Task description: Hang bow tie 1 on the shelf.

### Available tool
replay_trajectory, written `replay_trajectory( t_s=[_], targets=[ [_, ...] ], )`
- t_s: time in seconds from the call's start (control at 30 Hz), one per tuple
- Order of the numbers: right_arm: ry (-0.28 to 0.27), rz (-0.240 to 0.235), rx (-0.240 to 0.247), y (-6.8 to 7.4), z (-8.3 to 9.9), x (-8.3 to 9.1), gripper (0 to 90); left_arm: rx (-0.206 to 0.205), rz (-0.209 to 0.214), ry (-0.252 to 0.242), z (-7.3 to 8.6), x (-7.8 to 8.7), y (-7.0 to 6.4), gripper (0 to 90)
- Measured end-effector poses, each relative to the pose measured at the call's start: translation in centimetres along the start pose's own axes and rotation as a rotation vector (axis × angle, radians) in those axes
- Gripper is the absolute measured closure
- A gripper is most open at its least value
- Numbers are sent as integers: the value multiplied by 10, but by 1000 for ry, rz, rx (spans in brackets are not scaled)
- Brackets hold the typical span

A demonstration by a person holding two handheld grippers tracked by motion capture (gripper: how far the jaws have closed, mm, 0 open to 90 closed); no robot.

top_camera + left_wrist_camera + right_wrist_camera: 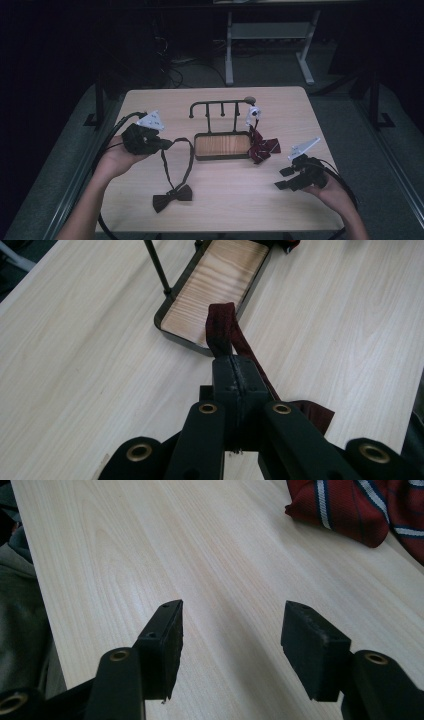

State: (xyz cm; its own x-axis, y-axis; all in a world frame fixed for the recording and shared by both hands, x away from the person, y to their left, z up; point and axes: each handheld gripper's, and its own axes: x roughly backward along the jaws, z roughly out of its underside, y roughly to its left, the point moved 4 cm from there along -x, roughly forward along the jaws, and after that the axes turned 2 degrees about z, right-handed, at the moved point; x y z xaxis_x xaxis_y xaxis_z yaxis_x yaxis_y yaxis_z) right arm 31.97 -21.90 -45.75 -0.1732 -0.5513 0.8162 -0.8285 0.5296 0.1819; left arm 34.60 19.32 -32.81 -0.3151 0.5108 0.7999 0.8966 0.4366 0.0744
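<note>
A dark maroon bow tie [172, 196] lies on the table's near middle, its strap [189, 155] looping up to my left gripper [167, 145]. That gripper is shut on the strap [221, 330], which rises out between the jaws. A black rack with a wooden tray base [222, 145] stands at the table's centre. A red striped bow tie [262, 147] hangs from the rack's right end down onto the table, and its cloth [360, 507] lies beyond my right gripper [232, 630]. My right gripper [284, 178] is open above bare table at the near right.
The rack's top bar [220, 103] carries several pegs, and a small white tag [253, 113] sits at its right end. The tray's near corner [172, 327] lies just beyond my left jaws. A white desk frame [270, 45] stands behind the table.
</note>
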Motion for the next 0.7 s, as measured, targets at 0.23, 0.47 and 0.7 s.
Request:
replay_trajectory(
  t_s=[0.23,0.47,0.7],
  targets=[
    [2,-2,0,-1,0,-1,420,-10,10,-3,-9,0,1,900],
    [3,0,-3,-1,0,0,420,-8,24,10,-16,-1,5,900],
    [0,3,-3,-1,-1,1,420,-4,28,24,-21,0,10,900]
  ],
)
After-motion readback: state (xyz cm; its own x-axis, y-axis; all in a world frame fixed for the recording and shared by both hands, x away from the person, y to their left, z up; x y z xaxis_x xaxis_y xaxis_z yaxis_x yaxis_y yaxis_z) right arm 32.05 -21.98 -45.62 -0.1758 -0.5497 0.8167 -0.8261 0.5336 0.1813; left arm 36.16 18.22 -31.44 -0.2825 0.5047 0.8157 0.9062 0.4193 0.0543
